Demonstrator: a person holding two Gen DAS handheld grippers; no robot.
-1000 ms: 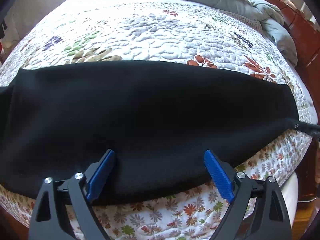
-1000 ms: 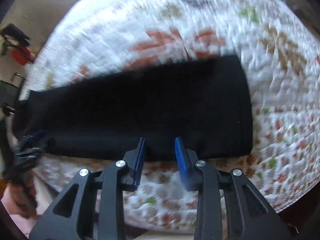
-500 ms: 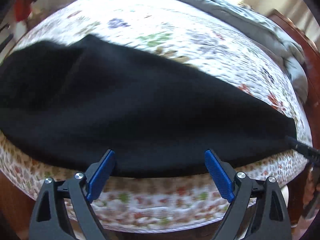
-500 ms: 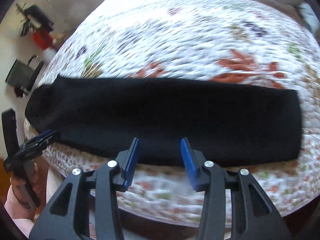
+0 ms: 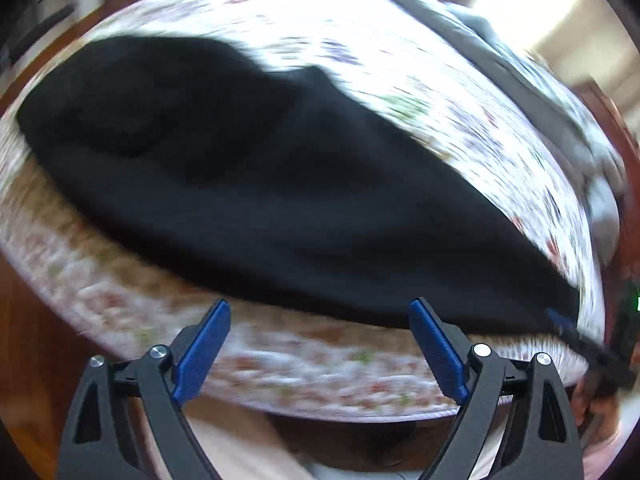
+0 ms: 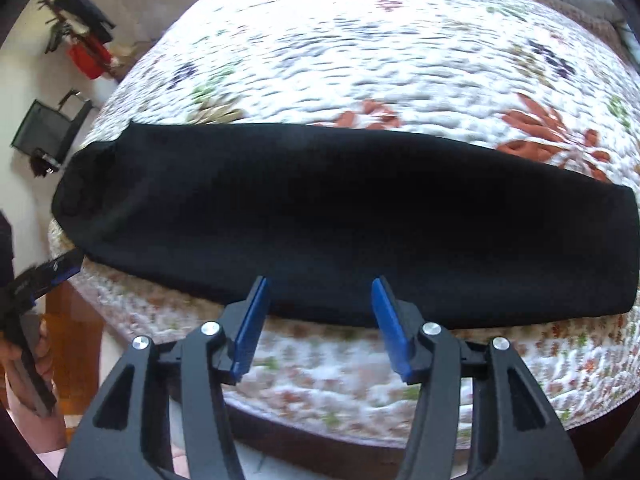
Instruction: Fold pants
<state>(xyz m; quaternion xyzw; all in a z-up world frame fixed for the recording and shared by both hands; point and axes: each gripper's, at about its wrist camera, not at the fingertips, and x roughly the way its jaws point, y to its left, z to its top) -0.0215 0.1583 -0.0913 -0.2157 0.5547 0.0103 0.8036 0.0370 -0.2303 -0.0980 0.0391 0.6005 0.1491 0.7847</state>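
Note:
Black pants (image 6: 344, 220) lie folded lengthwise in a long flat strip along the near edge of the bed, waist end at the left, hem end at the right. They also show in the left wrist view (image 5: 256, 184), blurred. My right gripper (image 6: 320, 292) is open and empty, just off the strip's near edge at its middle. My left gripper (image 5: 320, 316) is wide open and empty, near the strip's near edge. The left gripper also shows at the left edge of the right wrist view (image 6: 52, 270), near the waist end.
The floral quilt (image 6: 380, 52) covers the bed. A grey blanket (image 5: 520, 80) is bunched at the far side. A wooden bed frame (image 5: 624, 240) is at the right. Red and black items (image 6: 86, 46) stand by the wall at the far left.
My left gripper has swung left toward the waist end, and its view is blurred. My right gripper has pulled back and opened wider. The pants have not moved.

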